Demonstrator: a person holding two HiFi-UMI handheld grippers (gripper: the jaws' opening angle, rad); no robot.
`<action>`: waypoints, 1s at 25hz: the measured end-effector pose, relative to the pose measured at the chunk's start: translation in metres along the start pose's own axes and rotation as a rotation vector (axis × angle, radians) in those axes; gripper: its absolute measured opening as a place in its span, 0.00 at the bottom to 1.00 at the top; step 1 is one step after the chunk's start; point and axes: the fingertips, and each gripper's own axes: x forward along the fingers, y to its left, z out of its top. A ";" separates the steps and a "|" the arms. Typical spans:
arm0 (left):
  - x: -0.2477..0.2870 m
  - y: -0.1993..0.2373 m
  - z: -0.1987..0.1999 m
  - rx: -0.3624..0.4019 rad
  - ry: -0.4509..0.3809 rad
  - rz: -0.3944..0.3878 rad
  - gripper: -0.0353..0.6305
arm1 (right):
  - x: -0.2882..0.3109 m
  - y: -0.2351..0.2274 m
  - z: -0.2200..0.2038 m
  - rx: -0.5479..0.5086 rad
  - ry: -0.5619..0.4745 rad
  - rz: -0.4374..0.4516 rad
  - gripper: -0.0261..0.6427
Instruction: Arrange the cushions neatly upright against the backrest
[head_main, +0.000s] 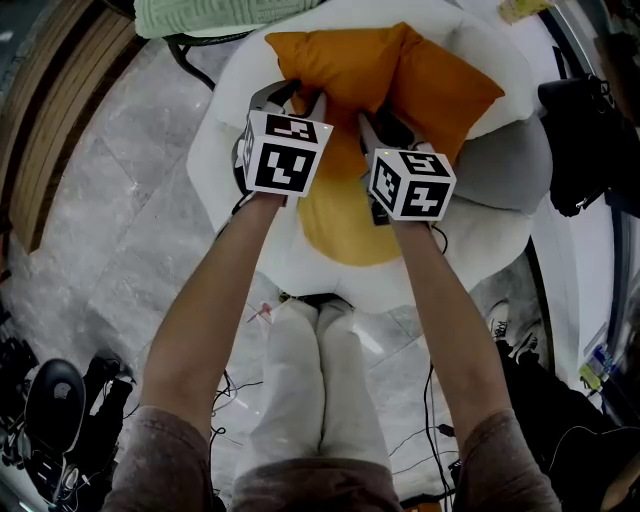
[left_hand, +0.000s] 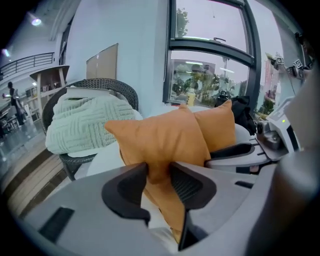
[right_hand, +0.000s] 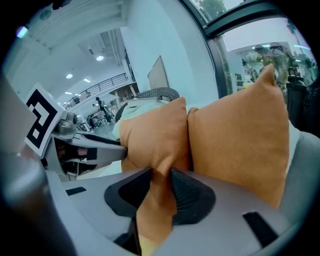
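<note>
Cushion (head_main: 340, 62): upright on chair (head_main: 222, 165). Lower edge pinched in the closed fingers of left gripper (left_hand: 160, 176) and right gripper (right_hand: 161, 181), likely to seat it squarely against backrest (head_main: 470, 35), touching second cushion (head_main: 445, 88).

**Surfaces and materials, seat area**

Front orange cushion (left_hand: 160, 137): matt woven cloth, fine grain, creased where it bunches between the fingers (left_hand: 190, 187). Second orange cushion (left_hand: 218, 127): same cloth.
White seat (head_main: 235, 100): soft matt fabric. Yellow panel (head_main: 335, 225) at its centre: cloth.
Grey pad (head_main: 505, 165) on the seat: smooth, matt.
Floor (head_main: 130, 230) round the seat: glossy veined stone.
Planking (head_main: 60, 100) out from the seat: wood strips.
Throw (left_hand: 82, 127) beside the seat: pale green chunky knit, on a dark wicker chair (left_hand: 127, 92).
Left gripper (left_hand: 159, 170), right gripper (right_hand: 161, 175): grey matt plastic, with black ribbed pads.
</note>
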 end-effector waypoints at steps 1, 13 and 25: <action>-0.001 0.000 -0.001 -0.009 -0.006 0.002 0.27 | -0.001 0.000 0.000 -0.013 0.003 -0.003 0.22; -0.019 0.001 -0.007 -0.033 0.013 -0.005 0.34 | -0.025 -0.005 0.001 -0.024 0.035 -0.019 0.28; -0.068 -0.045 0.004 -0.059 0.051 -0.095 0.06 | -0.079 0.020 0.019 -0.002 0.059 -0.020 0.07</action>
